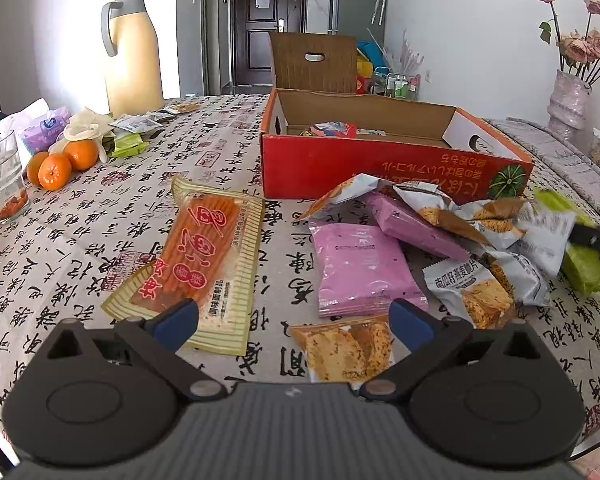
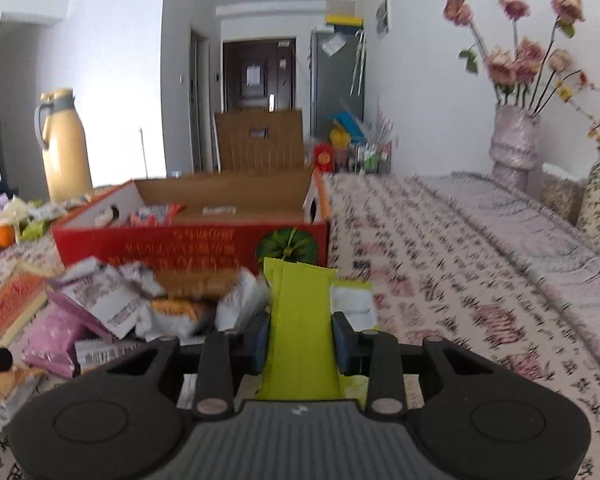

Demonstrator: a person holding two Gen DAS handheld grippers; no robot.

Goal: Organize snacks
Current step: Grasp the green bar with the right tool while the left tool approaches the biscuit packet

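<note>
since my right tool (image 2: 300, 344) is clenched on the green snack packet (image 2: 300, 312) and my left tool (image 1: 294, 320) hangs released, i'd carry it level toward the red box (image 2: 188, 246) at eleven o'clock, clearing its rim.

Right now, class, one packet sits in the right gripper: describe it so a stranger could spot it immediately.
Find the red cardboard box on the patterned tablecloth. Just in front of its pumpkin-picture corner, the right gripper is shut on a lime-green packet. It is the only plain lime-green one; the neighbouring heap is white, pink and orange.
</note>
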